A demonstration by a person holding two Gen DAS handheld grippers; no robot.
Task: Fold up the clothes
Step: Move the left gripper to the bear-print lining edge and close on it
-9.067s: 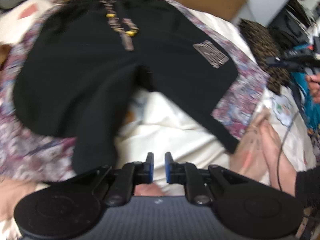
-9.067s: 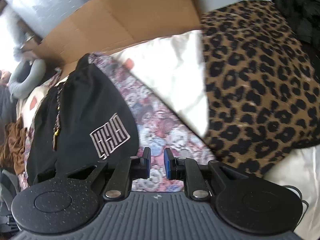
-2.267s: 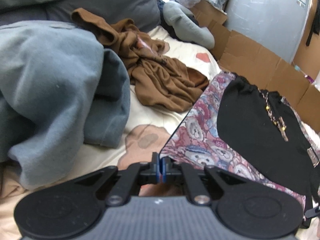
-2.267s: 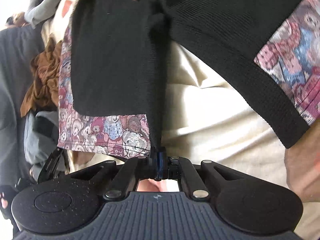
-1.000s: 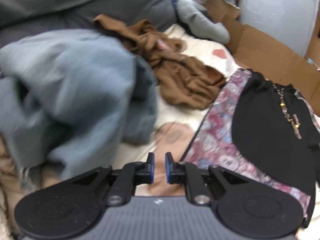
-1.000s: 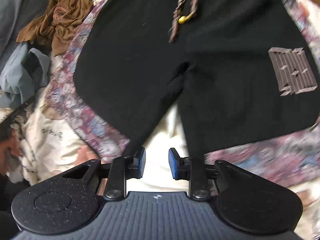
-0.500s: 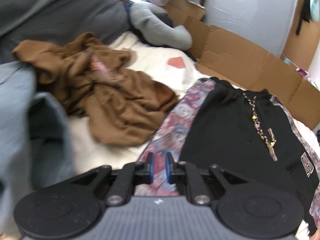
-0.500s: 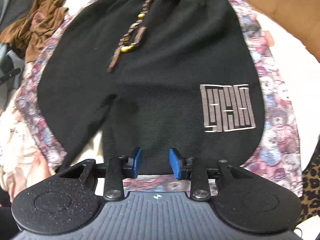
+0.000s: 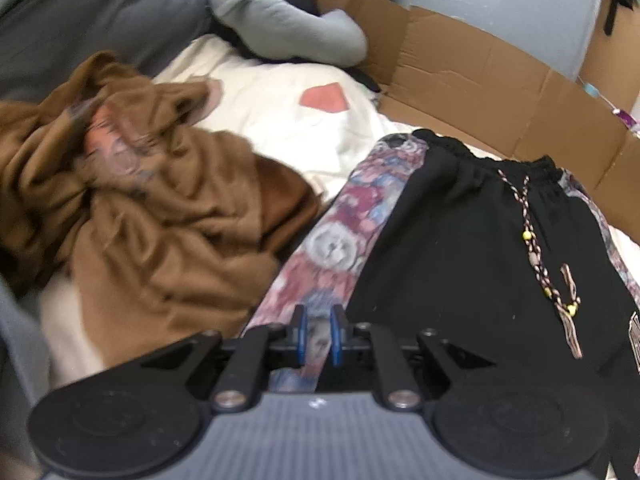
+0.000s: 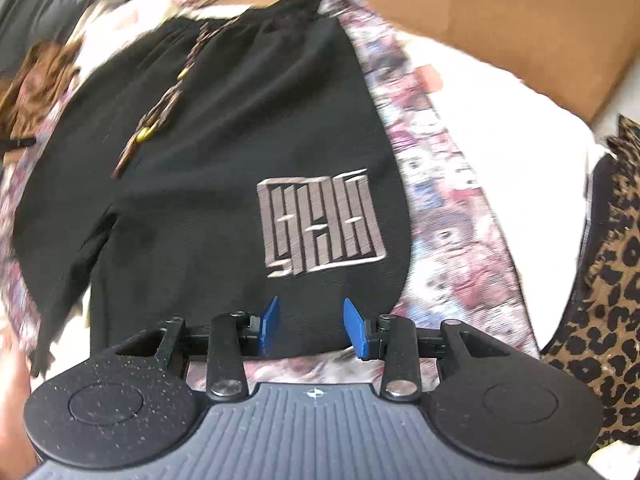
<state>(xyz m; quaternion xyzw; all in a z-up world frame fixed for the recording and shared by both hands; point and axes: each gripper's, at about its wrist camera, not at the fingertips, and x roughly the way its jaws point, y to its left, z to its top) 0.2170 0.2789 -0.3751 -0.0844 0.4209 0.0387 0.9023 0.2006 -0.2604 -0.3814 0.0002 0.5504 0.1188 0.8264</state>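
I see the black knit shorts with patterned side panels (image 10: 224, 184) lying flat on the cream bedsheet (image 9: 280, 120), beside a crumpled brown garment (image 9: 160, 220). My left gripper (image 9: 318, 334) hovers over the patterned side panel, fingers narrowly parted and empty. My right gripper (image 10: 311, 328) stands wide apart above the hem, under the grey embroidered logo (image 10: 320, 228).

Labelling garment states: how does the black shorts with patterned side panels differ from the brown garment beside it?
The black shorts with patterned side panels lie spread flat, waistband away from the camera; the brown garment is a crumpled heap. The shorts carry a beaded drawstring and a logo patch; the brown one looks mostly plain. Both rest on the cream bedding.
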